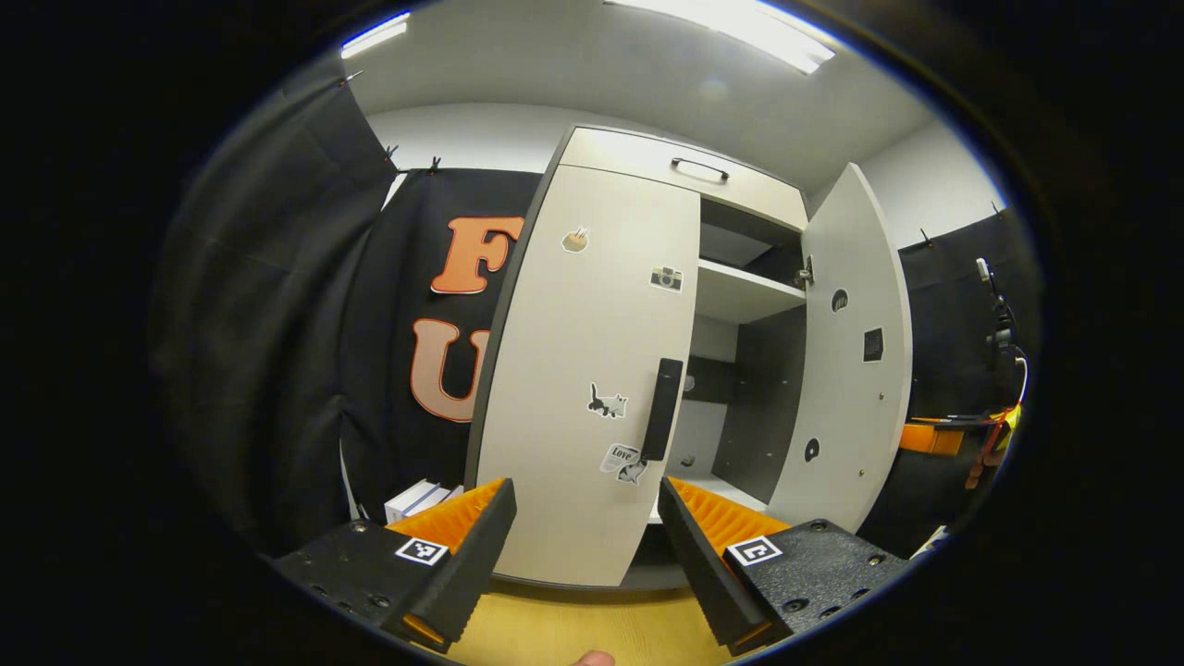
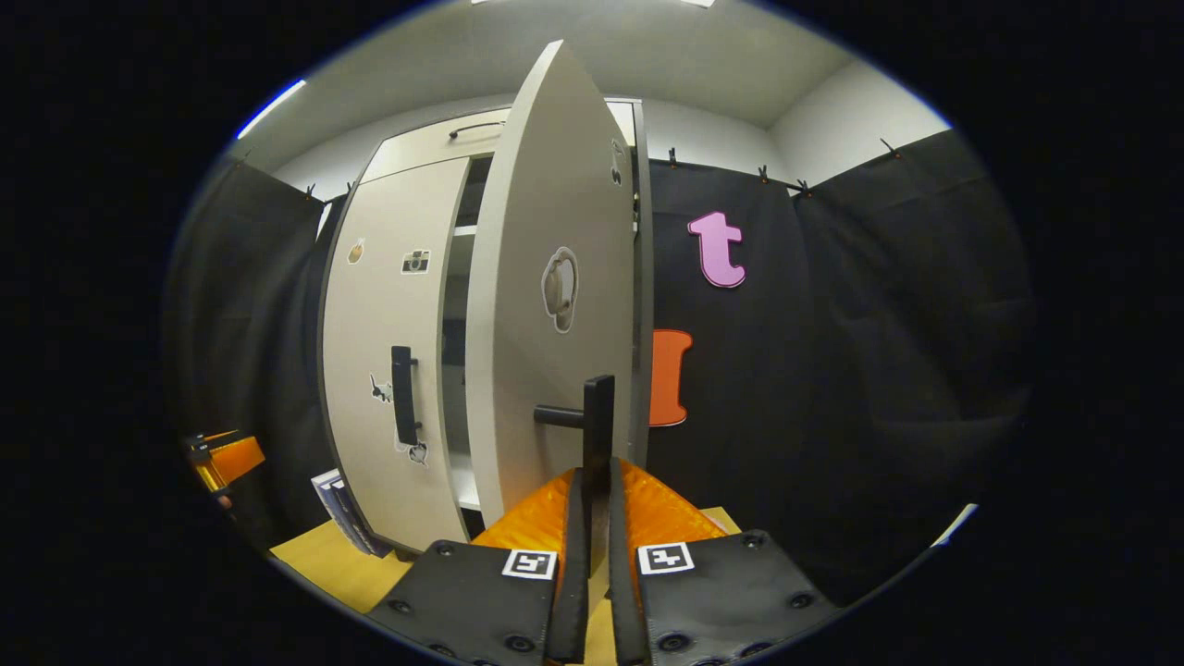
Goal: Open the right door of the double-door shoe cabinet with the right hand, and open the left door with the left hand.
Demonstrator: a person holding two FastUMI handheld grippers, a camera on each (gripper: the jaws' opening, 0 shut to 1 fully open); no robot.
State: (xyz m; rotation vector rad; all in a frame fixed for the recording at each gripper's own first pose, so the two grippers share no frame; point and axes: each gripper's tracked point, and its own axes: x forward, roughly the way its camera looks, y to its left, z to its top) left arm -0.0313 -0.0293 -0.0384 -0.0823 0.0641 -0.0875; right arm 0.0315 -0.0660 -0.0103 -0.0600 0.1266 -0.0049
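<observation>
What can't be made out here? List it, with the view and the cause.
- Left gripper view: the small dark item on the white cabinet's lower shelf is too small to identify.
- Right gripper view: the lower end of the open right door's black bar handle is hidden between the right gripper fingers.

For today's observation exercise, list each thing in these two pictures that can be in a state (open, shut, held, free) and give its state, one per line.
Right door: swung wide open.
Left door: shut or nearly shut.
Right door handle: clamped between the right gripper's fingers.
Left door handle: free, nothing touching it.
Top drawer: shut.
Right gripper: shut on the right door handle.
Left gripper: open, short of the left door handle.
</observation>
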